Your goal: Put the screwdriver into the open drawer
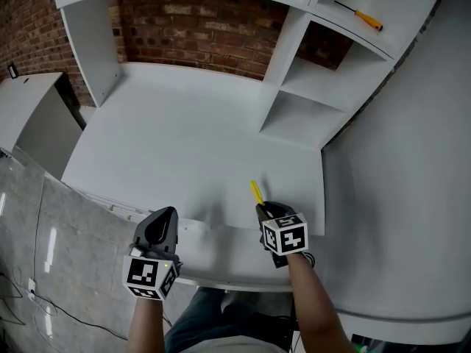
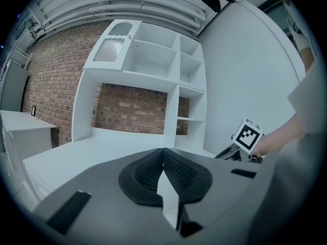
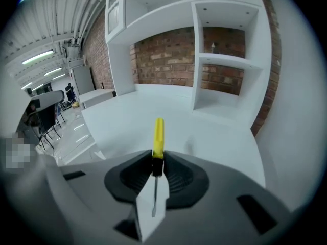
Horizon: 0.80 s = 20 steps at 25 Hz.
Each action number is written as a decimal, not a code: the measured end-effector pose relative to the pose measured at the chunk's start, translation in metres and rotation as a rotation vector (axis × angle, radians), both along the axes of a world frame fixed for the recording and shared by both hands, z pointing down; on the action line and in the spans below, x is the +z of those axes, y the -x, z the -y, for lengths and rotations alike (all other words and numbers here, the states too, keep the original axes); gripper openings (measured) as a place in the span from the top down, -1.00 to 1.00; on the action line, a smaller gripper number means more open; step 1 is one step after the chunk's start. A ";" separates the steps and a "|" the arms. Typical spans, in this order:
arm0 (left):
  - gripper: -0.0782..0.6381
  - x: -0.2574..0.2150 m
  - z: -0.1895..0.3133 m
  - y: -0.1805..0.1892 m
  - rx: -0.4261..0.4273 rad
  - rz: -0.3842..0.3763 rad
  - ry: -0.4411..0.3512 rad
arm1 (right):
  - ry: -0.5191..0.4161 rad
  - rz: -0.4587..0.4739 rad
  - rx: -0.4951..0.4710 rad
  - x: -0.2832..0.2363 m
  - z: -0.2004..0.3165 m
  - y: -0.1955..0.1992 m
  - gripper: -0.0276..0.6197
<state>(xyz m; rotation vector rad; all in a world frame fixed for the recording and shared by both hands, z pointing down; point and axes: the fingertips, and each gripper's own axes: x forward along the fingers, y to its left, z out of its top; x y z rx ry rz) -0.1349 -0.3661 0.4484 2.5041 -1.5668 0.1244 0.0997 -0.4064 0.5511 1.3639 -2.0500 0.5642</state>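
We record a white desk [image 1: 184,134] mid-frame, brick wall [image 1: 199,31] above. Upper right we list shelving [image 1: 309,87] holding an orange-handled screwdriver [image 1: 360,15].

The screwdriver [image 1: 256,191] sits in the right gripper [image 1: 263,210], projecting ahead over the desk [image 1: 184,138]; left gripper [image 1: 165,216] alongside (to its left); shelf unit [image 1: 309,87] beyond both, bearing a second screwdriver [image 1: 358,15].

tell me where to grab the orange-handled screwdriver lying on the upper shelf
Take the screwdriver by its orange handle. That is the thick end, while the dark shaft is thin and lies flat against the shelf. Probably best to come in through the shelf's open front, fingers either side of the handle, across its diagonal length.
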 end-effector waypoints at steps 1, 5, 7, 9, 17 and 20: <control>0.74 -0.001 -0.003 0.000 0.000 -0.001 0.004 | -0.016 0.010 0.005 -0.008 -0.003 -0.001 0.67; 0.74 -0.002 -0.010 -0.002 -0.007 -0.004 0.002 | -0.056 0.029 0.008 -0.026 -0.018 -0.005 0.67; 0.74 -0.001 -0.014 -0.003 -0.014 -0.007 0.005 | -0.051 0.031 -0.004 -0.024 -0.027 -0.004 0.67; 0.74 -0.001 -0.016 -0.003 -0.025 -0.012 -0.004 | -0.037 0.037 -0.014 -0.019 -0.038 -0.003 0.67; 0.74 0.014 -0.031 -0.009 -0.035 -0.014 0.028 | 0.041 0.065 -0.064 0.010 -0.082 0.007 0.67; 0.74 0.024 -0.037 -0.012 -0.042 -0.017 0.053 | 0.076 0.071 -0.073 0.024 -0.094 0.007 0.67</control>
